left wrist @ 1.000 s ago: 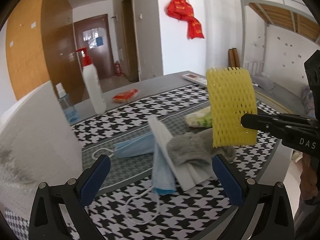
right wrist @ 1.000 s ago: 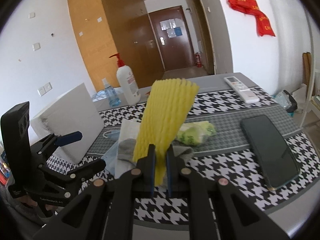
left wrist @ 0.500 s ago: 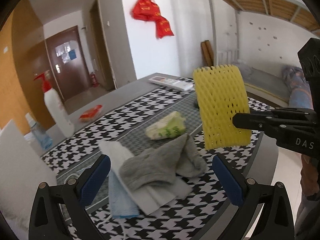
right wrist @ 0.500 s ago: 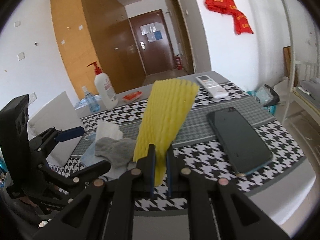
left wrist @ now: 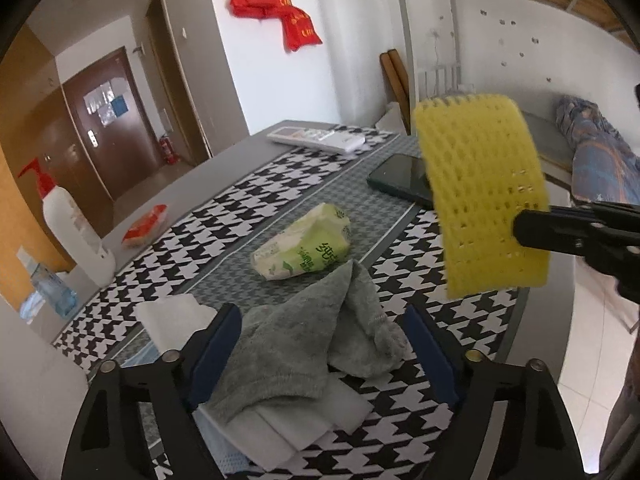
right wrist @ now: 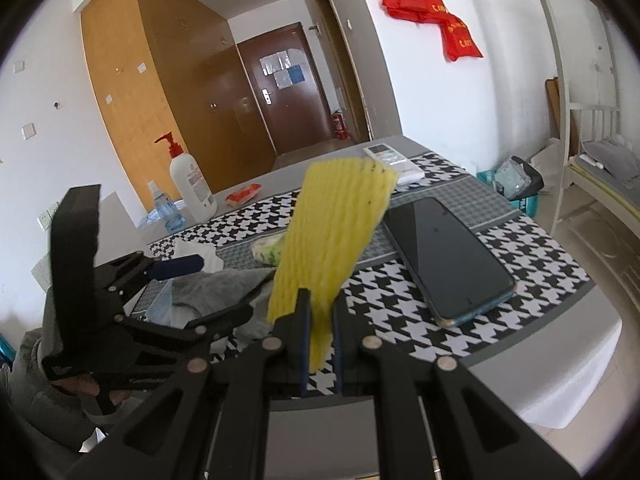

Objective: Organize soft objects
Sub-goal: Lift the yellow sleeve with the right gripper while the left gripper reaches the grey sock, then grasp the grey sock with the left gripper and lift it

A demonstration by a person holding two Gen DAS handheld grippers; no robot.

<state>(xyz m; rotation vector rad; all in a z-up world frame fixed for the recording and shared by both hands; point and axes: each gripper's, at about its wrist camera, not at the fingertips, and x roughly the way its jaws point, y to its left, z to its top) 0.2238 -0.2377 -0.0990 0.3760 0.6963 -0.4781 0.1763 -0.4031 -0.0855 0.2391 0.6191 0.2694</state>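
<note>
The right gripper (right wrist: 320, 320) pinches the lower end of 1 yellow foam net (right wrist: 332, 240), a ribbed, perforated sleeve that fans wider toward its top and stands in the air above the table's near edge; from the left wrist view the net (left wrist: 484, 196) shows as a curved mesh sheet clamped at its side. The left gripper (left wrist: 320, 344) has its 2 blue-padded jaws spread wide, gripping nothing, on either side of 1 grey sock (left wrist: 304, 340), a soft, fuzzy, crumpled knit lying near the table's near edge. The sock rests on 1 folded white tissue (left wrist: 280, 432), and a pale blue mask (right wrist: 160, 304) pokes out beneath them. Just beyond the sock lies 1 green-and-white tissue pack (left wrist: 304, 248), a glossy, puffy plastic pouch. The table wears a black-and-white houndstooth cloth (left wrist: 460, 312) with a finer grey band. Toward its right edge lies 1 flat, glossy dark phone (right wrist: 448, 256), and at the far edge 1 white remote (left wrist: 316, 138). Near the left edge stand 1 white pump bottle (right wrist: 190, 186) with a red top and 1 small clear bottle (right wrist: 162, 208); 1 flat orange packet (right wrist: 242, 196) lies beside them.
</note>
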